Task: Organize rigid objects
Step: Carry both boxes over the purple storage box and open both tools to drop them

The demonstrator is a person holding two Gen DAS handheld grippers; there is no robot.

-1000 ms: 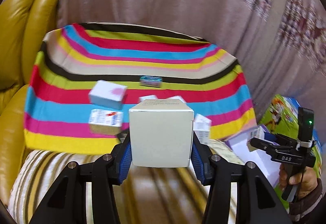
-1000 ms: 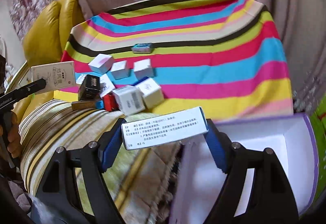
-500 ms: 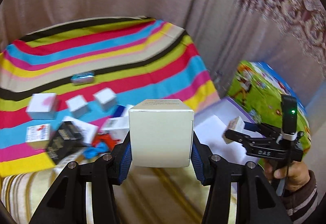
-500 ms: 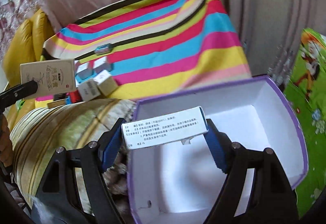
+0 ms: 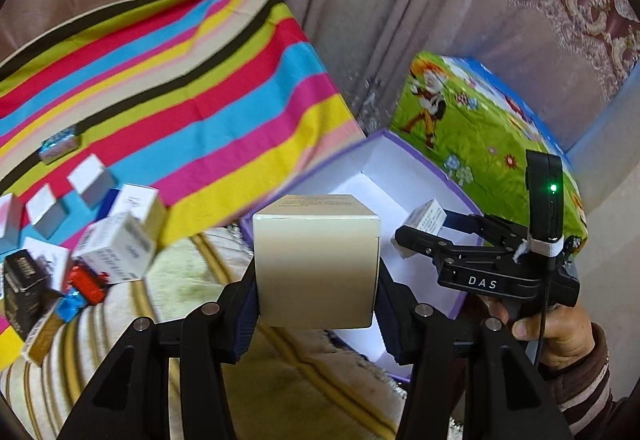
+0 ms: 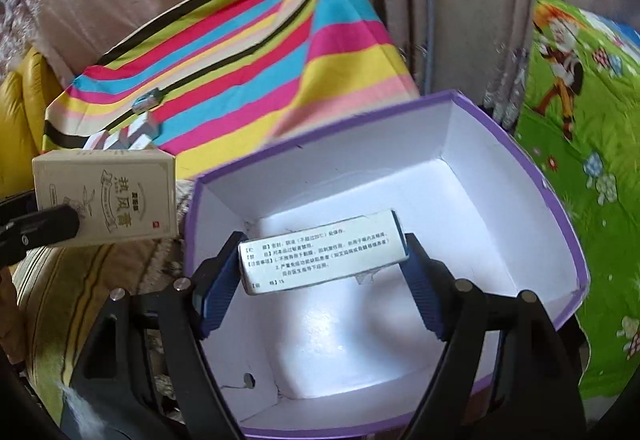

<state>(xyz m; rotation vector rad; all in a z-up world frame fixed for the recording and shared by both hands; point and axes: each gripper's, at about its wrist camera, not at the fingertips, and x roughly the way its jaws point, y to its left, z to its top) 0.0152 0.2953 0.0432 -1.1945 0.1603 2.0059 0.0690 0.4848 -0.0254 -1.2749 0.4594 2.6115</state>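
My left gripper (image 5: 316, 292) is shut on a cream carton (image 5: 316, 260), held over the striped cushion just left of the purple storage box (image 5: 404, 148). That carton (image 6: 106, 200) shows printed characters in the right wrist view, at the box's left side. My right gripper (image 6: 322, 272) is shut on a white medicine box (image 6: 322, 252) with black print, hanging inside the purple storage box (image 6: 556, 208) above its bare white floor. In the left wrist view the right gripper (image 5: 424, 228) hangs over the box, a hand (image 5: 556, 328) holding it.
Several small boxes (image 5: 116, 252) lie on the rainbow-striped cloth (image 5: 180, 88) at left, among them a black one (image 5: 22, 280) and a red one (image 5: 86, 282). A green cartoon-print cover (image 5: 480, 120) lies right of the storage box. Curtains hang behind.
Both grippers have swung right from the pile of boxes toward the purple box. The white medicine box now hangs inside it, and the cream carton has come up to its left wall.
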